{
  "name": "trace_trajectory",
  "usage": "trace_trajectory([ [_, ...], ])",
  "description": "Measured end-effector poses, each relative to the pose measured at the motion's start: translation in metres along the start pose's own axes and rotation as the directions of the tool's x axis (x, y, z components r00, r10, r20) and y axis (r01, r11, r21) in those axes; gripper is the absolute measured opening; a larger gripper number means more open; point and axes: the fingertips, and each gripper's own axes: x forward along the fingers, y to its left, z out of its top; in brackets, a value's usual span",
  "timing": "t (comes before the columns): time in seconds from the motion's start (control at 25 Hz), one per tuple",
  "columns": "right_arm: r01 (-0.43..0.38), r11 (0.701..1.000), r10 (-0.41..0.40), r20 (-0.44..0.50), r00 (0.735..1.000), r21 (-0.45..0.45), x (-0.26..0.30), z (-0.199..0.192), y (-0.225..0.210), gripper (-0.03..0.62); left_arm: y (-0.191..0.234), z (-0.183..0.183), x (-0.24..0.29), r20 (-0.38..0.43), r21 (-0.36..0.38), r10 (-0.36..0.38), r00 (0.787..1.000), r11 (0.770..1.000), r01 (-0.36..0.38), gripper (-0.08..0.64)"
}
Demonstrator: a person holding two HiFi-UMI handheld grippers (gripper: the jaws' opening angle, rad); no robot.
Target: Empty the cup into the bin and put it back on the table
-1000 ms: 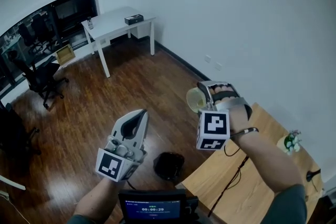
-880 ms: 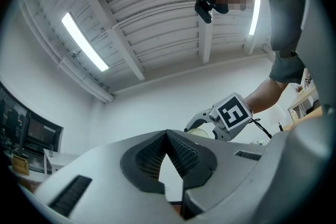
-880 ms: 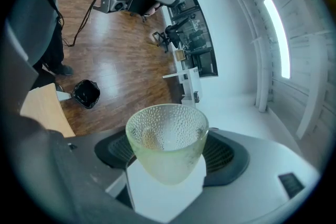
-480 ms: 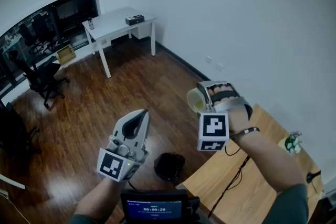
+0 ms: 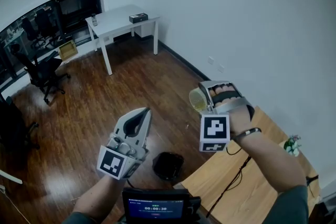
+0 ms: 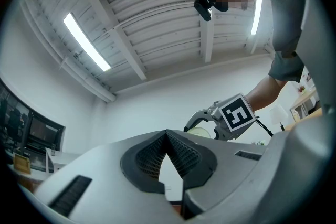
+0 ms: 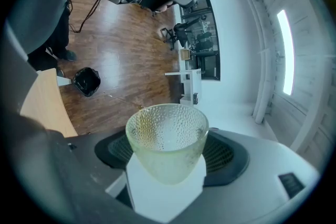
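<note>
In the head view, the left gripper [image 5: 140,116] is hanging over the wooden floor [image 5: 105,92] with its jaws drawn together and nothing between them. The right gripper [image 5: 206,96] is hovering higher, up and to the right of it, and is clamping a pale dimpled cup [image 5: 197,99] lying on its side, mouth facing out over the floor. A black bin [image 5: 168,165] is standing on the floor below and between the two grippers, just beside the edge of the wooden table [image 5: 252,186]. A white desk [image 5: 118,19] is standing far off by the wall.

In the left gripper view, the left gripper [image 6: 167,138] is pointing up toward the ceiling, its ribbed pads [image 6: 184,155] meeting at the tips and gripping nothing. The right gripper [image 6: 202,122] and the cup [image 6: 200,132] are showing beyond it.

In the right gripper view, the right gripper [image 7: 168,152] is squeezing the cup [image 7: 167,128] between its two dark pads [image 7: 223,153]; the cup is looking empty. The bin [image 7: 86,82] is sitting well below on the floor, near the table [image 7: 44,107] edge.
</note>
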Motion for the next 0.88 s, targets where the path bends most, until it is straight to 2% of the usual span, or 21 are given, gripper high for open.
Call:
trace_trajectory([
  [0.4,0.004,1.000,-0.004,-0.001,1.000,-0.004,-0.0013,-0.0002,-0.0033,0.390,-0.0005,0.0040,0.0004,0.026,0.000,-0.005,1.000,1.000,0.005,-0.009],
  [0.64,0.007,1.000,-0.007,-0.007,1.000,-0.009,-0.0019,-0.0012,-0.0057,0.390,0.0027,0.0025,-0.0011,-0.002,0.004,0.000,1.000,1.000,0.000,-0.009],
  [0.88,0.012,1.000,-0.012,-0.008,1.000,-0.025,-0.0023,-0.0007,-0.0068,0.390,0.0031,0.0045,-0.0013,0.013,0.014,0.003,1.000,1.000,-0.003,-0.009],
])
